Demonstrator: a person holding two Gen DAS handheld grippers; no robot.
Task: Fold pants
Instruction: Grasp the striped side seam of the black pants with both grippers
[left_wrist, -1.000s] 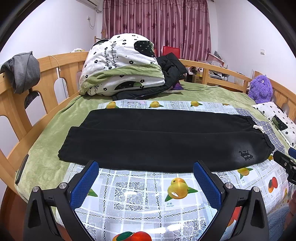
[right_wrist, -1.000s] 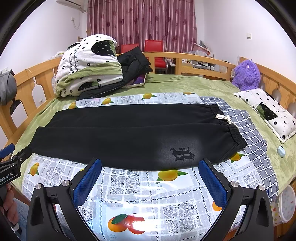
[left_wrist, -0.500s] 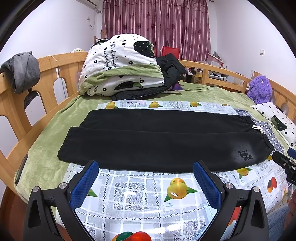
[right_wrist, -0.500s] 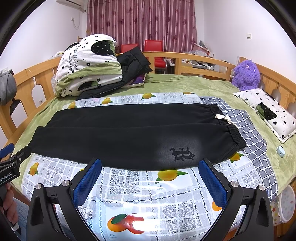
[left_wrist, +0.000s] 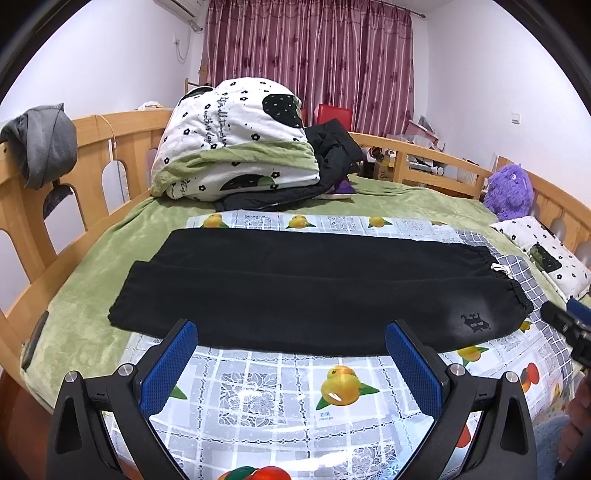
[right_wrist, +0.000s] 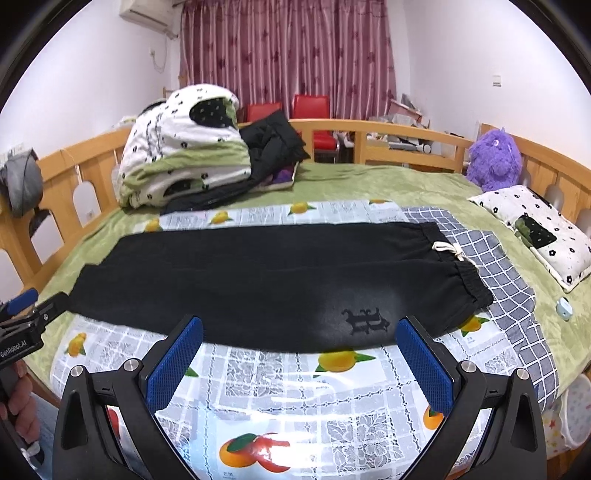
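Black pants (left_wrist: 295, 288) lie flat across the bed on a fruit-print sheet (left_wrist: 273, 398), legs side by side, cuffs to the left, elastic waistband with a white drawstring (right_wrist: 448, 252) to the right. They also show in the right wrist view (right_wrist: 258, 284), with a dark emblem (right_wrist: 365, 320) near the front edge. My left gripper (left_wrist: 291, 332) is open and empty, just short of the pants' near edge. My right gripper (right_wrist: 300, 328) is open and empty, near the emblem.
A folded floral quilt (left_wrist: 236, 147) and a black jacket (left_wrist: 332, 155) are piled at the back. A purple plush toy (right_wrist: 495, 155) and a floral pillow (right_wrist: 535, 232) lie at the right. Wooden rails (left_wrist: 33, 206) ring the bed. A grey checked cloth (right_wrist: 495, 266) lies under the waistband.
Both grippers have stayed open and almost still. The left view has crept very slightly; the pants have not moved.
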